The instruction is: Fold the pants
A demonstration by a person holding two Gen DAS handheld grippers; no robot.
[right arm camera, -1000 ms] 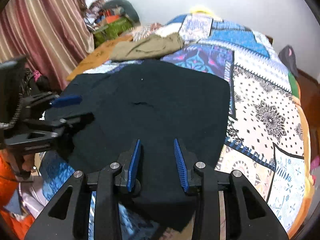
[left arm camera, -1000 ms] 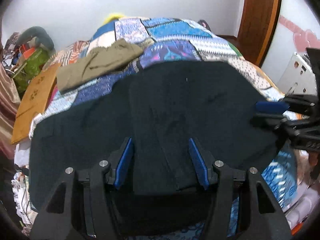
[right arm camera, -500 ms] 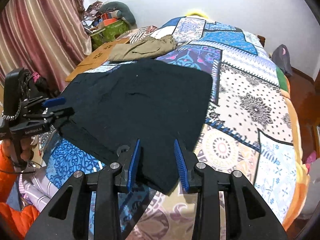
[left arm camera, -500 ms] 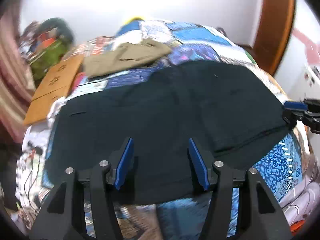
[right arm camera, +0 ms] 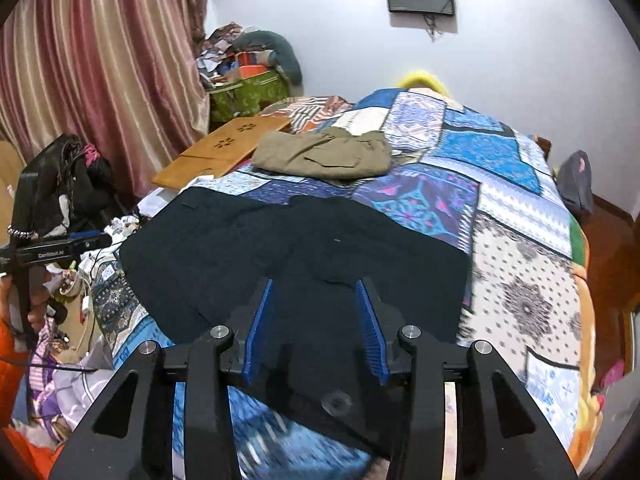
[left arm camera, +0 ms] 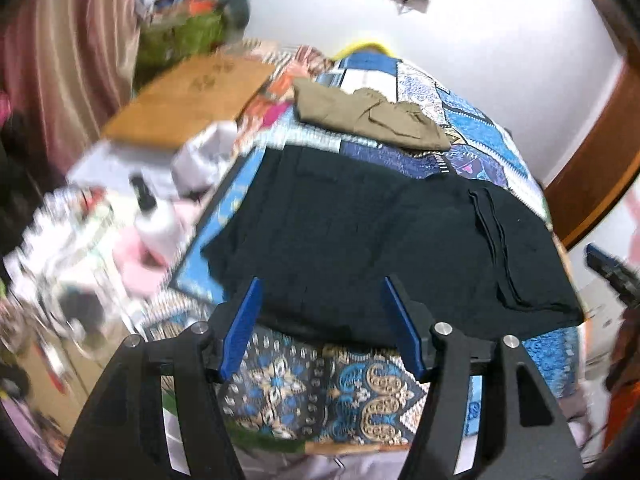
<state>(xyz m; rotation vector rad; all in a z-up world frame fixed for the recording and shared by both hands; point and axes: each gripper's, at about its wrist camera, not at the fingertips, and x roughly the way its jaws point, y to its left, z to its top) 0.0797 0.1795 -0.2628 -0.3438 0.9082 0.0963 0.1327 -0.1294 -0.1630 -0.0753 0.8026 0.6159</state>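
Lying spread flat across the near part of the patchwork quilt [right arm camera: 520,216]: black pants [right arm camera: 304,248], near edge reaching the bed's side. Hovering just above that near edge, right gripper [right arm camera: 316,316], jaws narrow and opening, cloth showing between the blue pads but not pinched. Hanging over the pants' other end, left gripper [left arm camera: 322,320], jaws fairly wide and opening, gripping nothing. Resting farther up the quilt, folded olive garment [right arm camera: 326,154]; leaning beside the bed, wooden board [right arm camera: 224,148].

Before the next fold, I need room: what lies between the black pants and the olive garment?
Only bare patchwork bedspread separates black pants from olive garment, seen from both wrists.
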